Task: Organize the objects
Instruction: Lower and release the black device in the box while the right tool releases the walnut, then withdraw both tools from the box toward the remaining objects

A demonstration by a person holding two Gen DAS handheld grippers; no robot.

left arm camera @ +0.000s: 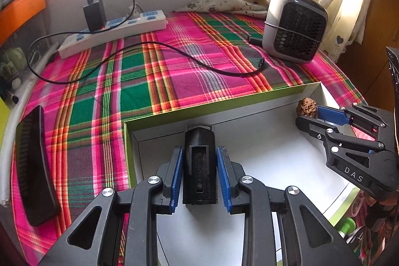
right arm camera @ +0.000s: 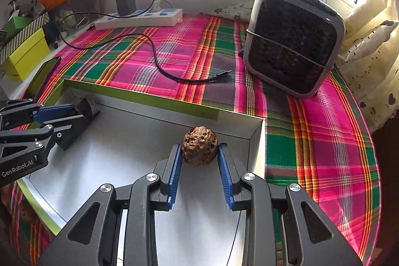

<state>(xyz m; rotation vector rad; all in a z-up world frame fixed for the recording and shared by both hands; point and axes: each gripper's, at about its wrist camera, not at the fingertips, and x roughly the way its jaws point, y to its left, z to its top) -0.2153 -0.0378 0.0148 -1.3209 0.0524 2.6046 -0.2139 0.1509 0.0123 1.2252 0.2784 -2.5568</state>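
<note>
A shallow white box with green sides lies on the plaid cloth. My left gripper is over the box's left part, its blue pads pressed on a black blocky device. It also shows in the right wrist view. My right gripper is over the box's far right corner, its pads touching both sides of a brown wrinkled walnut. The walnut and right gripper show at the right of the left wrist view.
A grey fan heater stands at the back right. A white power strip with a black charger and loose cable lies at the back. A black phone lies left. Yellow-green boxes stand far left.
</note>
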